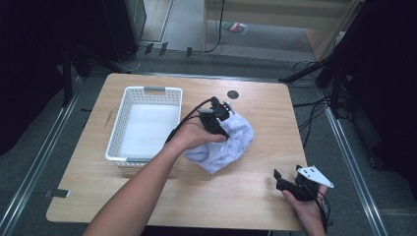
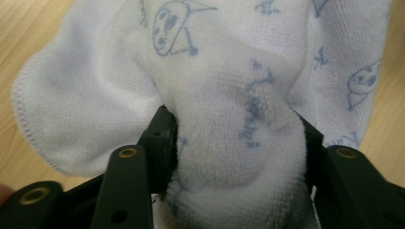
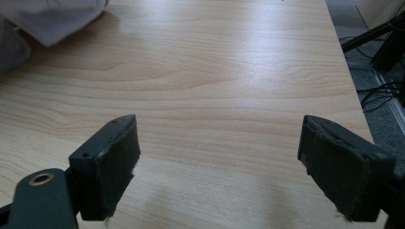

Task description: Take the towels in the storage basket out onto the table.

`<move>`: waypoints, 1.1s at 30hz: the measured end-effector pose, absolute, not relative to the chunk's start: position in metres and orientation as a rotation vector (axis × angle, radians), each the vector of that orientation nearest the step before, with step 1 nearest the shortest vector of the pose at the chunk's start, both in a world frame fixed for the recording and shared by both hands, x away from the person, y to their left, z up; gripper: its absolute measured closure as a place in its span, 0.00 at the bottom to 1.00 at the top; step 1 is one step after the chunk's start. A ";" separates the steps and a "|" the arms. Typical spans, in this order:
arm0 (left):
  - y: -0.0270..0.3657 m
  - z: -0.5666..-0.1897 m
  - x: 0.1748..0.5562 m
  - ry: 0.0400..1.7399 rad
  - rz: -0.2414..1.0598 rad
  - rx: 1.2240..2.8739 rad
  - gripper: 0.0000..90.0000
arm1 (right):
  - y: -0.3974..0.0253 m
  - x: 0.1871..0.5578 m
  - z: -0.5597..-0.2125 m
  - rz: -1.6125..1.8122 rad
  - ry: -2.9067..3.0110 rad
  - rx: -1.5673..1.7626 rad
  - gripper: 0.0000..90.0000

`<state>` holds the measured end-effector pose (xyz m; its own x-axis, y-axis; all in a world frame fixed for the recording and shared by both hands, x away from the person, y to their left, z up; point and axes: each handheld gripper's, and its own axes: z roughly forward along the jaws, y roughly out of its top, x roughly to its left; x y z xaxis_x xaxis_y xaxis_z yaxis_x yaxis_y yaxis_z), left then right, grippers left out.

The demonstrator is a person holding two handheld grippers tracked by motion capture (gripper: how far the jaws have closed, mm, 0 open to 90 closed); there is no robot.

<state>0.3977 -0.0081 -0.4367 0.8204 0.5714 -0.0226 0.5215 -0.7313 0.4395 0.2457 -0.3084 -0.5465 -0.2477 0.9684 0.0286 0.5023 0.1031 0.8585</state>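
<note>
A white cloth (image 1: 227, 142) with pale blue cartoon drawings lies bunched near the middle of the wooden bench (image 1: 147, 196), just right of a white plastic basket (image 1: 118, 129). In the high view the cloth's long axis runs on a slant, from its lower end nearest the person up and to the right toward the far side of the bench, where its rounded top sits.

The left gripper (image 1: 221, 115) is at the cloth's far upper edge, held by the left hand (image 1: 194, 135), whose forearm crosses the bench from the bottom. In the left gripper view the two black jaws are closed partway on a thick fold of the cloth (image 2: 229, 124), which bulges up between them and spreads wider above; the bench shows on both sides.

The right gripper (image 1: 290, 183) is near the front right corner of the bench, well apart from the cloth, held by the right hand (image 1: 307, 211), with its grey three-cornered plate on top. In the right gripper view (image 3: 215, 157) its jaws stand wide apart with nothing between them but bare wood; a corner of the cloth (image 3: 52, 16) shows at the top left.

A small dark round mark (image 1: 232, 94) sits on the bench beyond the cloth.
</note>
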 end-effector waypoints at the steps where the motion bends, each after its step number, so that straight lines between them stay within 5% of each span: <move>1: -0.009 -0.440 0.397 0.819 0.153 2.570 0.47 | -0.308 0.246 -0.546 1.059 1.816 1.441 0.16; 6: -0.010 -0.440 0.395 0.844 0.167 2.544 0.15 | -0.308 0.246 -0.546 1.057 1.816 1.441 0.16; 12: -0.007 -0.434 0.394 0.855 0.157 2.527 0.03 | -0.308 0.246 -0.547 1.056 1.816 1.440 0.16; 33: 0.039 -0.411 0.389 0.913 0.241 2.478 0.00 | -0.307 0.246 -0.547 1.053 1.820 1.446 0.16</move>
